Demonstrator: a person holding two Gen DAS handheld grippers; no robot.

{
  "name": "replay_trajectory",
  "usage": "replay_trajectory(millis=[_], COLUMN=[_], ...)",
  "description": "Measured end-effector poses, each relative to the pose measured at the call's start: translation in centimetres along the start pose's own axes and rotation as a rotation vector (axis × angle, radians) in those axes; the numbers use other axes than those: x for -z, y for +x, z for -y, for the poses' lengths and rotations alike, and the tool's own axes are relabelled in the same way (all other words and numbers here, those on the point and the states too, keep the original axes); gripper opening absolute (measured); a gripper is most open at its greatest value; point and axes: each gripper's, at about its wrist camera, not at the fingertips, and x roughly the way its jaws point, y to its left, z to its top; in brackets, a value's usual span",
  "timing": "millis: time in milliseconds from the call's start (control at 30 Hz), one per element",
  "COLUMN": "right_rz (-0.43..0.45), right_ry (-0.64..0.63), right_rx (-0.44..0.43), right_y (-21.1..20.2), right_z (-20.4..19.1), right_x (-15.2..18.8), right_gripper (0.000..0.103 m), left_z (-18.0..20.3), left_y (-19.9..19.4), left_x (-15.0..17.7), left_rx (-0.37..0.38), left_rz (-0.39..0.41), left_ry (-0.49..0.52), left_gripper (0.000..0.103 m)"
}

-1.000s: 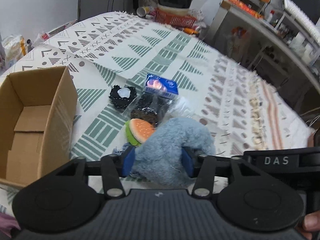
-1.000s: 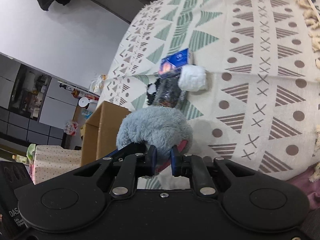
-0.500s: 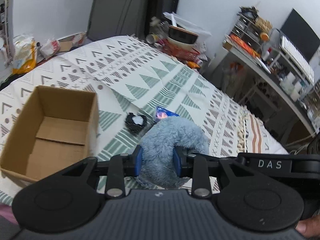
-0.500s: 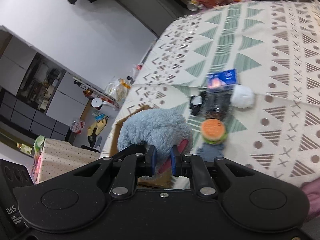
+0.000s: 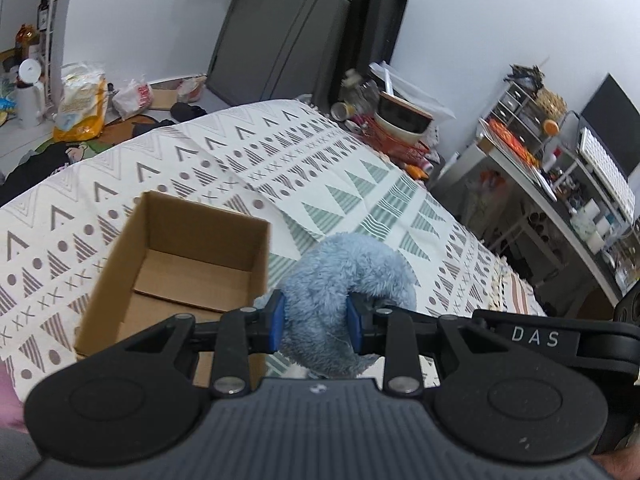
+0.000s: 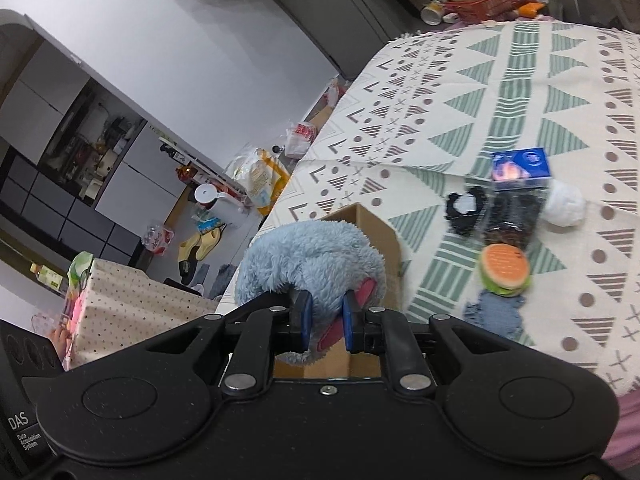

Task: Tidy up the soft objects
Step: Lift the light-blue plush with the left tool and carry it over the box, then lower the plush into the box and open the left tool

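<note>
- left wrist view: the left gripper (image 5: 316, 326) has its blue pads (image 5: 277, 323) pressed into both sides of a fluffy blue plush toy (image 5: 344, 280), pinching it in the air above the bed
- right wrist view: the right gripper (image 6: 325, 322) is squeezed nearly together on a lower part of the same plush toy (image 6: 308, 258), with a pink strip of the toy showing between the pads
- the plush toy curves up and over in an arch in front of both tools, held off the blanket
- in the left wrist view an open cardboard box (image 5: 176, 268) sits just left of the toy and below it, its inside bare brown card, flaps folded flat on the bottom
- in the right wrist view the box (image 6: 372, 240) is mostly hidden behind the toy, only a corner and one wall showing
- both stand on a cream blanket (image 5: 200, 168) printed with green and grey triangles, dots and crosses
- further right in the right wrist view, lying on the blanket: a small burger toy (image 6: 505, 270), a scrap of blue denim (image 6: 496, 314) just below it, a clear packet of dark items (image 6: 510, 216), a blue-topped box (image 6: 520, 168), a black and white soft piece (image 6: 464, 206) and a white fluffy ball (image 6: 565, 204)
- these lie close together, well apart from the cardboard box
- beyond the bed in the left wrist view, a cluttered desk (image 5: 532, 176) stands along the wall
</note>
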Motion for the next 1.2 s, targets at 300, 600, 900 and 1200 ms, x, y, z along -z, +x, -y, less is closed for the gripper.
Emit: replay_trajectory(millis=[300, 600, 900, 1200], right_rz=[-0.026, -0.052, -0.099, -0.141], right_ry=[-0.016, -0.015, -0.010, 0.017], right_rx=[0.012, 0.034, 0.071, 0.052], right_y=[3.8, 7.8, 12.1, 15.3], right_z=[-2.5, -3.3, -2.5, -1.9], right_x=[-0.1, -0.8, -1.3, -2.2], right_gripper=[0.016, 0.017, 0.017, 0.020], left_z=[-4.8, -8.4, -11.1, -13.0], left_y=[0.3, 2.3, 5.8, 8.6], left_x=[-1.4, -2.7, -3.3, -4.2], left_rx=[-0.005, -0.022, -0.041, -0.084], left_rz=[0.002, -0.014, -0.057, -0.089], left_ry=[-0.060, -0.105, -0.156, -0.174], left_gripper=[0.031, 0.031, 0.031, 0.031])
